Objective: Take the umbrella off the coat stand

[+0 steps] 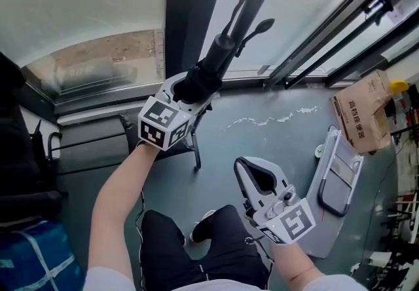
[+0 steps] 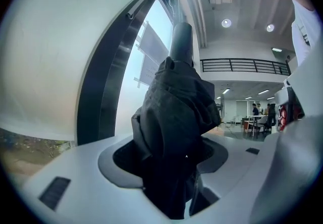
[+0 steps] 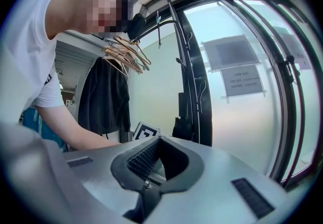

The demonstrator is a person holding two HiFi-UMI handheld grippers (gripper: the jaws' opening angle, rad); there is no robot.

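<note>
Where the black coat stand (image 3: 195, 79) rises against the window, the folded black umbrella (image 1: 211, 65) is seen upright beside its pole. The left gripper (image 1: 188, 88) is held level at the umbrella's bunched lower part, and its jaws are closed around the fabric. In the left gripper view the dark cloth of the umbrella (image 2: 176, 127) fills the gap from pad to pad and is pinched there, while its grey cylindrical end is pointed upward above the jaws. The left gripper's marker cube (image 1: 163, 124) is turned toward the head camera. The right gripper (image 1: 257, 178) is held lower and well apart from the umbrella, over the grey floor (image 1: 275, 132). Its jaws are spread, and nothing is held between them.
</note>
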